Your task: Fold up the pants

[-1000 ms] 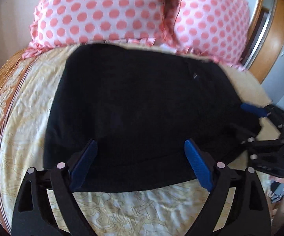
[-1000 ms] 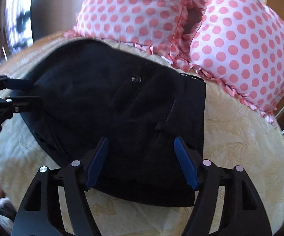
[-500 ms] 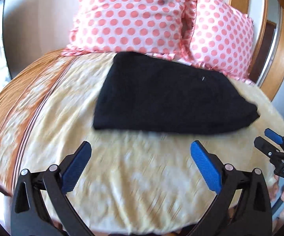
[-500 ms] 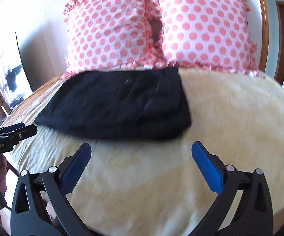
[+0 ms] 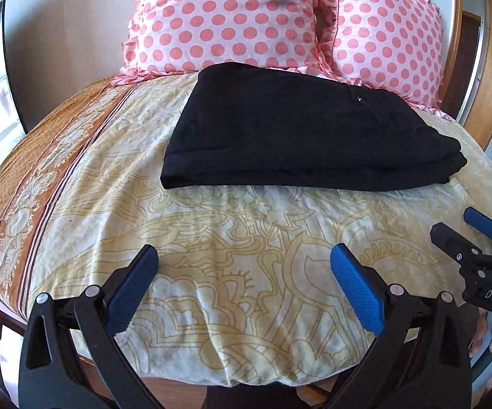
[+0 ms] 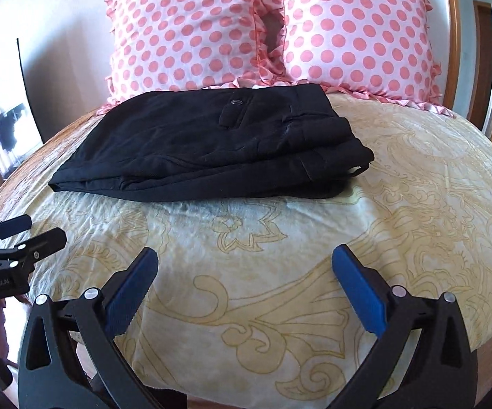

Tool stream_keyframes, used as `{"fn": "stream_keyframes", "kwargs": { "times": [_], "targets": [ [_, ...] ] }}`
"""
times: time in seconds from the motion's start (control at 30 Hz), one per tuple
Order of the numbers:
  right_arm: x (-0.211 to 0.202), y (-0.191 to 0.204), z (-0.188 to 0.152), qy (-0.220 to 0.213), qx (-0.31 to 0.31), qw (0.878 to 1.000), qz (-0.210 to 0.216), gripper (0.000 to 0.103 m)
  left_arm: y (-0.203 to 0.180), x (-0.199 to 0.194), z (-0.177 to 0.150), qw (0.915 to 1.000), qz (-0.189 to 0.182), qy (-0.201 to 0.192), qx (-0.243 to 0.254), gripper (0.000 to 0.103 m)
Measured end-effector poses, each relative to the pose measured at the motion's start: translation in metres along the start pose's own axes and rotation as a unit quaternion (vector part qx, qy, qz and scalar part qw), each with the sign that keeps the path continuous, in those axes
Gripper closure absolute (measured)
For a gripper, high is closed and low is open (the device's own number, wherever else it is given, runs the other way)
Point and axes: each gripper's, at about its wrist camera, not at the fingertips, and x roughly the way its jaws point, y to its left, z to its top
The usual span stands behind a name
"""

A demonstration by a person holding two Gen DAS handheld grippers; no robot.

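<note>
Left tongs (image 5: 242, 286) and right tongs (image 6: 244, 286) are both hanging spread wide over the near edge of the bed (image 5: 263, 245), jaws having just been opening, nothing between them. Farther back, the black pants (image 6: 211, 143) are lying folded into a compact stack on the yellow patterned bedspread, well apart from both tongs, far edge just in front of the pink polka-dot pillows (image 6: 266, 27). Folding is looking finished; nothing obvious left beyond maybe neatening the slightly uneven right-side layers.
</note>
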Motion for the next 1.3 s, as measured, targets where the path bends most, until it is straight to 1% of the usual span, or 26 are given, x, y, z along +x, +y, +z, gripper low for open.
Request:
{"fn": "stream_keyframes", "kwargs": {
  "times": [0.17,0.3,0.53,0.77,1.3],
  "targets": [
    [0.002,0.002,0.000,0.002,-0.003,1.000,-0.014,0.001,0.001,-0.002,-0.005,0.9998,0.021,-0.003,0.002,0.002],
    [0.005,0.007,0.000,0.006,-0.015,0.999,-0.034,0.001,0.001,-0.001,-0.007,0.9996,0.025,-0.011,0.008,0.002],
    [0.006,0.007,0.002,0.017,-0.013,0.999,-0.035,0.001,0.000,-0.001,-0.010,0.9994,0.026,-0.019,0.010,0.002],
    [0.005,0.007,0.002,0.015,-0.012,0.999,-0.035,0.001,0.000,-0.002,-0.012,0.9993,0.023,-0.027,0.012,0.002],
    [0.005,0.007,0.001,0.015,-0.013,0.999,-0.035,0.001,0.001,-0.003,-0.011,0.9993,0.023,-0.027,0.012,0.002]
  ]
}}
